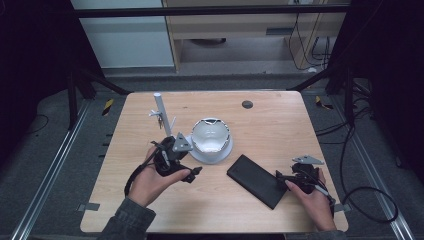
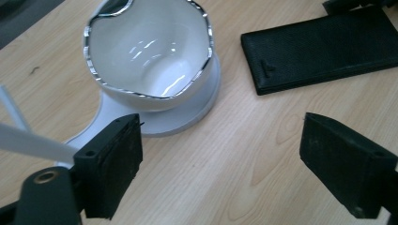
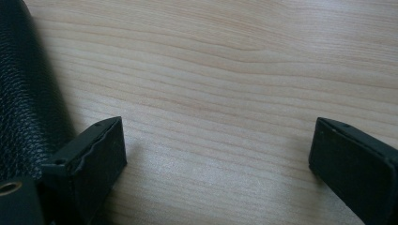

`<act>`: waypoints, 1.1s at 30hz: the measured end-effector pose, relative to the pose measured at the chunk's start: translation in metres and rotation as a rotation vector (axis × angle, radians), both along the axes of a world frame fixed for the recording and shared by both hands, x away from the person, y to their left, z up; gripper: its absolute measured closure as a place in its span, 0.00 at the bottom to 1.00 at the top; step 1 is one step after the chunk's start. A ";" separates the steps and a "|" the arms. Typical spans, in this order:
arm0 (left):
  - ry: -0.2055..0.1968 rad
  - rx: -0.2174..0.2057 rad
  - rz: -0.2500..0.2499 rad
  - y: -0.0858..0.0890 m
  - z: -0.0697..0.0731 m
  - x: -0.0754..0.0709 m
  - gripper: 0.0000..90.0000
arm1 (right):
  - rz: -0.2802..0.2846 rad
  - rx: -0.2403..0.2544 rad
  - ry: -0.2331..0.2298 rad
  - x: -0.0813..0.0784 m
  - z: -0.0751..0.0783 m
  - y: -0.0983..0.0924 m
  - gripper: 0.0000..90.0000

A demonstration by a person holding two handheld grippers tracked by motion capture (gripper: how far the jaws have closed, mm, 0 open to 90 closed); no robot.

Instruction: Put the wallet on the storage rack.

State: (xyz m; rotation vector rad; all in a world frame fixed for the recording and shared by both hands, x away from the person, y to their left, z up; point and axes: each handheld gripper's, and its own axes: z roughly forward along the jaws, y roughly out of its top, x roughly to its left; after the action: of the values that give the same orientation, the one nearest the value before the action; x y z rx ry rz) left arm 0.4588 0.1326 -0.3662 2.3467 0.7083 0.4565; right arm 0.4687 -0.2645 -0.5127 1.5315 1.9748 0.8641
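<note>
Right gripper (image 1: pixel 283 180): jaws spread over bare wood, nothing between them, the flat black leather wallet (image 1: pixel 257 180) just beside one jaw.
Left gripper (image 1: pixel 191 173): jaws wide apart, gripping nothing.
White silver-rimmed ceramic bowl (image 2: pixel 149 51): just beyond the left gripper, on a white round base (image 2: pixel 197 105).
Wooden table (image 1: pixel 270 125): under everything.

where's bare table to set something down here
The far right quarter of the table, between the bowl and the right edge, is bare. So is the near strip between the left gripper and the black wallet. It is crowded around the bowl and white stand.
</note>
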 end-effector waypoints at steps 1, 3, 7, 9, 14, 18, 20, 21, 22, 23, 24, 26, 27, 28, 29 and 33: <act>0.013 0.005 -0.018 -0.007 -0.007 -0.002 0.18 | 0.011 0.002 0.005 0.000 0.000 -0.002 0.05; 0.017 0.004 -0.021 -0.010 -0.010 -0.003 0.21 | 0.022 0.001 0.019 -0.001 0.002 -0.004 0.06; 0.045 0.009 -0.029 -0.020 -0.025 -0.001 0.24 | 0.045 -0.001 -0.005 -0.002 0.007 -0.007 0.07; 0.062 0.017 -0.041 -0.025 -0.032 0.000 0.26 | 0.048 -0.004 -0.023 -0.003 0.009 -0.007 0.08; 0.092 0.039 -0.082 -0.045 -0.048 0.002 0.30 | 0.060 0.002 -0.068 -0.007 0.017 -0.004 0.16; 0.095 0.048 -0.102 -0.056 -0.052 0.004 0.36 | 0.069 0.002 -0.100 -0.011 0.022 -0.003 0.21; 0.098 0.054 -0.113 -0.064 -0.057 0.007 0.47 | 0.081 0.007 -0.134 -0.014 0.026 0.000 0.27; 0.098 0.054 -0.113 -0.064 -0.057 0.007 0.50 | 0.081 0.007 -0.134 -0.014 0.026 0.000 0.27; 0.100 0.056 -0.115 -0.069 -0.060 0.009 0.54 | 0.095 0.004 -0.146 -0.014 0.028 0.002 0.32; 0.100 0.056 -0.115 -0.069 -0.060 0.009 0.59 | 0.095 0.004 -0.146 -0.014 0.028 0.002 0.32; 0.101 0.057 -0.113 -0.071 -0.062 0.010 0.59 | 0.100 0.004 -0.147 -0.014 0.028 0.003 0.34; 0.104 0.055 -0.116 -0.075 -0.067 0.011 0.77 | 0.115 0.000 -0.160 -0.016 0.030 0.006 0.40; 0.104 0.055 -0.116 -0.075 -0.067 0.011 0.81 | 0.115 0.000 -0.160 -0.016 0.030 0.006 0.40; 0.096 0.068 -0.111 -0.078 -0.072 0.010 0.86 | 0.118 -0.006 -0.172 -0.018 0.032 0.007 0.43; 0.092 0.080 -0.108 -0.079 -0.075 0.011 0.89 | 0.119 -0.001 -0.172 -0.019 0.032 0.007 0.44; 0.100 0.083 -0.089 -0.078 -0.082 0.014 1.00 | 0.128 -0.008 -0.189 -0.022 0.034 0.010 0.48</act>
State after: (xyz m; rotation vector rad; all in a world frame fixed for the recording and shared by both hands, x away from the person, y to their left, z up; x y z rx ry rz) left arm 0.4725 0.0543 -0.4486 2.4821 0.6386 0.3379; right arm 0.4469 -0.2541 -0.4787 1.2791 1.9514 1.0126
